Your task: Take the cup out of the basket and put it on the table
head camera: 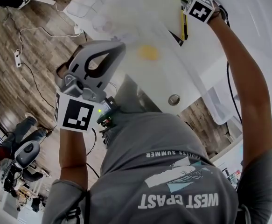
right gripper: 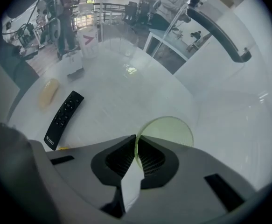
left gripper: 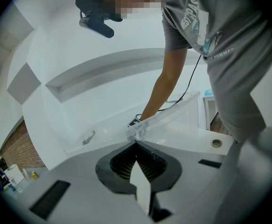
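Observation:
A pale green see-through cup [right gripper: 167, 129] shows in the right gripper view, and my right gripper [right gripper: 136, 139] is shut on its rim. Beside the cup curves the wall of the clear basket [right gripper: 229, 101], with its black handle [right gripper: 216, 31] arching above. I cannot tell whether the cup's base rests on anything. In the head view the right gripper [head camera: 191, 1] is stretched far out over the white table [head camera: 126, 27]. My left gripper [head camera: 119, 48] is held close to the body, shut and empty. In its own view the left gripper [left gripper: 136, 142] points at the clear basket [left gripper: 173, 118] and the reaching arm.
A black remote [right gripper: 63, 113] and a yellowish lump [right gripper: 48, 93] lie on the table left of the cup; the yellowish lump [head camera: 148, 52] also shows from above. A round metal grommet [head camera: 174, 99] sits near the table's edge. Cables and a wood floor [head camera: 24, 64] lie to the left.

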Tool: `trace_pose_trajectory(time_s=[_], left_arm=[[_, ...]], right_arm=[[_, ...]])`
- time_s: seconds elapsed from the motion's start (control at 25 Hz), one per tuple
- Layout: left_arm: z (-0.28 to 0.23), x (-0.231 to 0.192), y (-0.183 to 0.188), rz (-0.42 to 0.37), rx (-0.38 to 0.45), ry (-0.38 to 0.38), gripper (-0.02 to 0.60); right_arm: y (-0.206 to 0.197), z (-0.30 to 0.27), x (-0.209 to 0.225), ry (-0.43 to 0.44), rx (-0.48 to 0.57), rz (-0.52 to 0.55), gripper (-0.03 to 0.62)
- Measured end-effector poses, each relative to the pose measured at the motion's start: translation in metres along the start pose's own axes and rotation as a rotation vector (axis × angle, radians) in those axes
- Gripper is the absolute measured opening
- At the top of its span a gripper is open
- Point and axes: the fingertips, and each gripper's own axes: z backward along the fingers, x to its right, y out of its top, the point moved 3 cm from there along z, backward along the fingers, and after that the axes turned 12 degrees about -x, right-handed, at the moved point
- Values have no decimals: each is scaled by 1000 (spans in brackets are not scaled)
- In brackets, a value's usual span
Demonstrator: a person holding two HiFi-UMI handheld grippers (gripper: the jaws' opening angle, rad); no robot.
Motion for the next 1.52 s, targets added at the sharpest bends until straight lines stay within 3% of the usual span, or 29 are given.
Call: trace_pose_trajectory(time_s=[0.44, 0.72, 1.12, 1.52], left_arm=[[13, 19, 26, -52, 33, 38, 9], [27, 46, 47, -84, 54, 62, 9], [45, 85, 84, -130, 85, 88, 9], [49, 129, 105, -186, 92, 86, 9]], right_arm=[[8, 105, -47, -60, 74, 105, 26], [-22, 185, -99, -74, 72, 144, 26], [-75, 306, -160, -223, 165, 59, 26], [-78, 370, -250, -279, 342, 16, 26]])
